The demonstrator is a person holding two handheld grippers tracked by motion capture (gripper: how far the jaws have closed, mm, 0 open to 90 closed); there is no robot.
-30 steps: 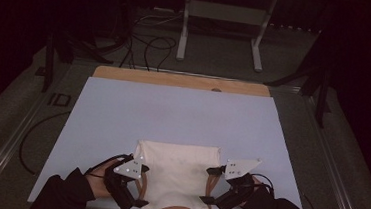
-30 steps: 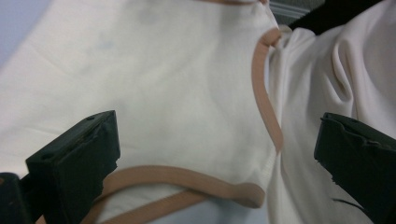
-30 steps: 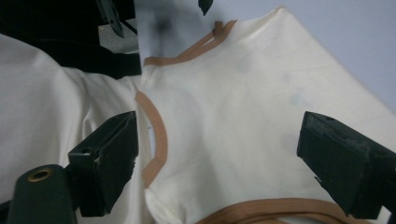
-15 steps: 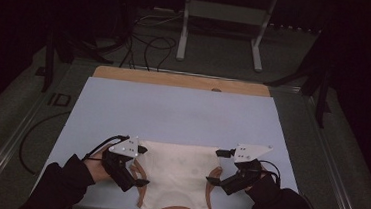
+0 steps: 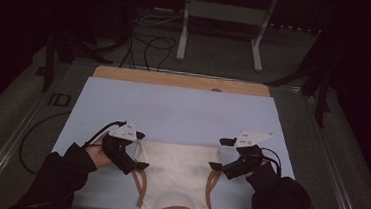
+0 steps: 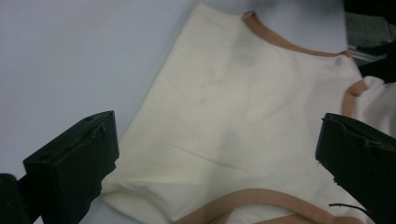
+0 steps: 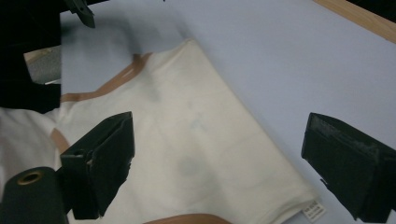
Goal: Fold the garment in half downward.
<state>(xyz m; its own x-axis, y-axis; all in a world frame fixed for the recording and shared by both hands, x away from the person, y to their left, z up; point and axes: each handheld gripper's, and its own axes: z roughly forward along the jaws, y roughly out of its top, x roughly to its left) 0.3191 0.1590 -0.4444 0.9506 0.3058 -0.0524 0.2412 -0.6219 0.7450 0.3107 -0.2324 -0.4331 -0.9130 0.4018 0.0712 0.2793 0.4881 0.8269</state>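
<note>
A cream garment [image 5: 178, 176] with brown trim lies flat at the near edge of the pale blue table [image 5: 172, 113], its lower part hanging over the edge. My left gripper [image 5: 142, 150] stands open at the garment's far left corner, jaws on either side of the cloth edge. At the far right corner my right gripper [image 5: 220, 153] is open too. In the left gripper view the cream cloth [image 6: 243, 107] lies between the wide jaws of the left gripper [image 6: 215, 154]. The right gripper [image 7: 224, 163] spans the cloth [image 7: 187, 140], with a small white label [image 7: 314, 210] near its right jaw.
A wooden strip [image 5: 180, 80] runs along the table's far edge. Beyond it, on the dark floor, stand a metal frame [image 5: 219, 32] and loose cables [image 5: 148, 41]. Bare blue tabletop stretches beyond the garment and to both sides.
Both grippers have moved apart and a little away from the person. The garment's far edge now lies wider and flatter on the table, and the jaws stand open over its corners.
</note>
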